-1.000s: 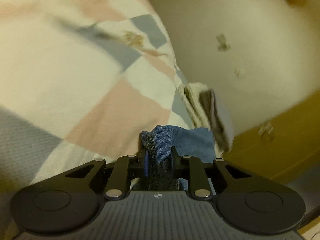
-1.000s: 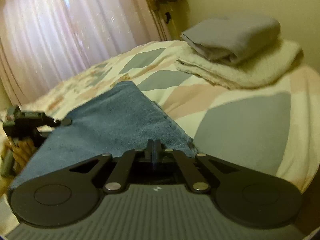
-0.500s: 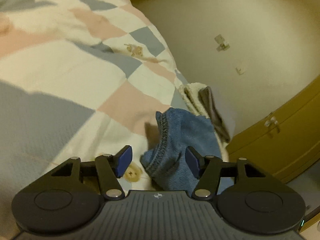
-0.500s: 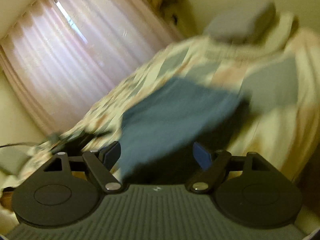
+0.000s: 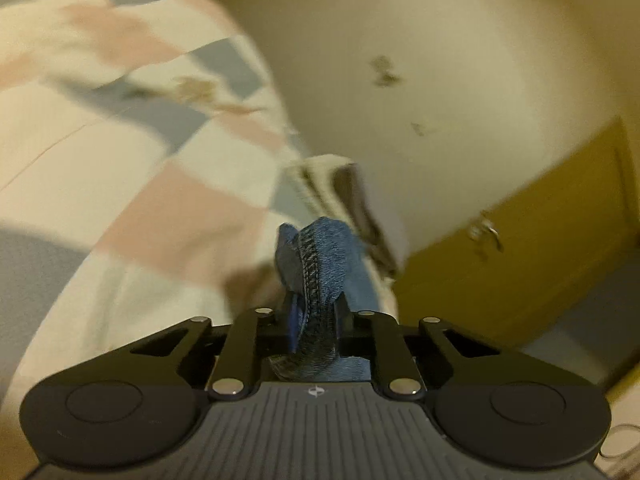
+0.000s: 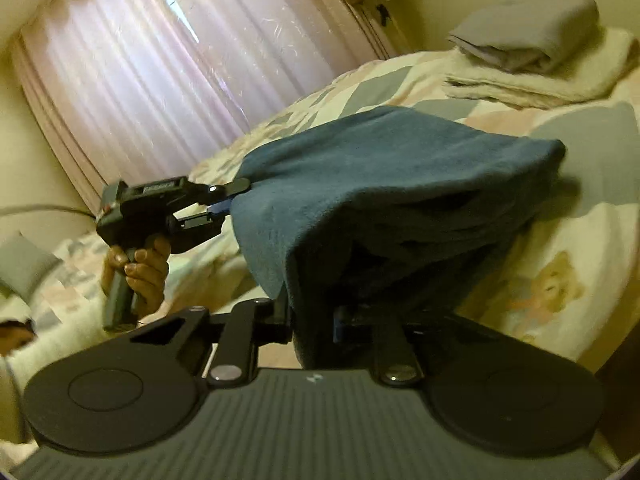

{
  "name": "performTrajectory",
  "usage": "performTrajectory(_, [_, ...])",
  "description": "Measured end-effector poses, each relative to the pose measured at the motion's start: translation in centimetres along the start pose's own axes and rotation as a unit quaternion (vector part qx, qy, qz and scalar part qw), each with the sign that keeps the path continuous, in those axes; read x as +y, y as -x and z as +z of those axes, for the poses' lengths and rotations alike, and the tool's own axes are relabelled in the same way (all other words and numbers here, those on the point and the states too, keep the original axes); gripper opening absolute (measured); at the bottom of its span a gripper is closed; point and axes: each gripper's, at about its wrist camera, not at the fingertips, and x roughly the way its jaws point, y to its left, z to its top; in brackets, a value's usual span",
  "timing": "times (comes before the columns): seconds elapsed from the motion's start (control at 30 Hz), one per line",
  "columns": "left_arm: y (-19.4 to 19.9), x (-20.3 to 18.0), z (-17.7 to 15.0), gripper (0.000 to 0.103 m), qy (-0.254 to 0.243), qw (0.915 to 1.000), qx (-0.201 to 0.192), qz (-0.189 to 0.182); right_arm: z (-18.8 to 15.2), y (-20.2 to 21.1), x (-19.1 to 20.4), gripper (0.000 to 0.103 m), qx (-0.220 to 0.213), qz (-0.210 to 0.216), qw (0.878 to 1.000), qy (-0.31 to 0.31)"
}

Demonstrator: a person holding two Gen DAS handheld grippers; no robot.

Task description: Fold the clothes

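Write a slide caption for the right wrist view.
Both grippers, right and left, pinch the blue denim garment above the patchwork bedspread.

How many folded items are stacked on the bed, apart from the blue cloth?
2. A grey folded cloth lies on top of a cream folded towel, at the far corner of the bed in the right wrist view. More may be hidden behind the blue cloth.
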Motion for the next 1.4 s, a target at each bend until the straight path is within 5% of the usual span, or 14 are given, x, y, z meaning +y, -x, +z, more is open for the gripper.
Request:
performTrajectory(0.17, [-1.6, 3.4, 0.1, 0.016, 0.027, 0.9985, 0.025, 0.042, -1.1, -0.9, -1.3, 0.011, 0.014, 0.008, 0.999, -0.052])
performTrajectory(0.3, [-2.0, 4.3, 0.1, 0.017, 0.021, 0.9986, 0.026, 0.041, -2.7, -1.5, -2.3, 0.011, 0.022, 0.008, 0.995, -0.096])
performTrajectory(0.5, [-0.2, 2.5, 0.1, 0.023, -0.010, 0.9980, 0.014, 0.061, -2.6, -0.6, -0.4, 0.025, 0.065, -0.001, 0.996, -0.060])
performTrajectory(0.57, [0.8, 2.7, -0.5, 0.039, 0.004, 0.9979, 0.004, 0.064, -2.3, 0.6, 0.3, 0.041, 0.048, -0.002, 0.997, -0.054])
performTrajectory(0.73, [1.4, 3.8, 0.2, 0.059, 0.059, 0.9972, -0.037, 0.028, -0.5, 0.9, 0.3, 0.042, -0.021, 0.004, 0.996, -0.089])
performTrajectory(0.8, [0.0, 3.6, 1.3, 0.058, 0.056, 0.9972, -0.034, 0.036, -0.3, 0.0, -0.7, 0.042, -0.025, 0.006, 0.991, -0.132])
performTrajectory(0.83, [-0.9, 3.4, 1.8, 0.043, 0.051, 0.9973, -0.025, 0.047, -0.4, -0.3, -1.3, 0.026, -0.026, 0.015, 0.988, -0.153])
performTrajectory(0.87, [-1.7, 3.3, 2.1, 0.015, 0.048, 0.9971, -0.017, 0.057, -0.5, -0.5, -1.8, 0.017, -0.027, 0.019, 0.985, -0.170])
performTrajectory(1.0, [-3.8, 3.4, 2.2, 0.013, 0.010, 0.9930, -0.005, 0.118, -1.0, -1.0, -2.6, 0.018, -0.009, 0.009, 0.983, -0.182])
performTrajectory(1.07, [-4.2, 3.5, 1.7, 0.018, 0.000, 0.9889, -0.010, 0.148, -1.1, -1.2, -3.0, 0.039, 0.015, 0.009, 0.982, -0.187])
performTrajectory(1.13, [-3.7, 2.3, 1.6, 0.022, -0.024, 0.9840, -0.021, 0.175, -0.2, -0.5, -3.0, 0.046, 0.031, -0.001, 0.986, -0.166])
performTrajectory(1.27, [-0.4, -1.9, 3.0, 0.019, -0.087, 0.9626, -0.082, 0.243, 2.0, 2.9, -2.7, 0.047, 0.001, -0.061, 0.994, -0.091])
performTrajectory(1.3, [0.4, -2.8, 3.5, 0.019, -0.092, 0.9603, -0.095, 0.246, 2.6, 3.7, -2.7, 0.047, -0.015, -0.080, 0.994, -0.071])
performTrajectory(1.4, [-0.8, -5.6, 4.5, 0.019, -0.103, 0.9727, -0.068, 0.196, 5.0, 4.2, -3.2, 0.044, -0.068, -0.113, 0.991, -0.016])
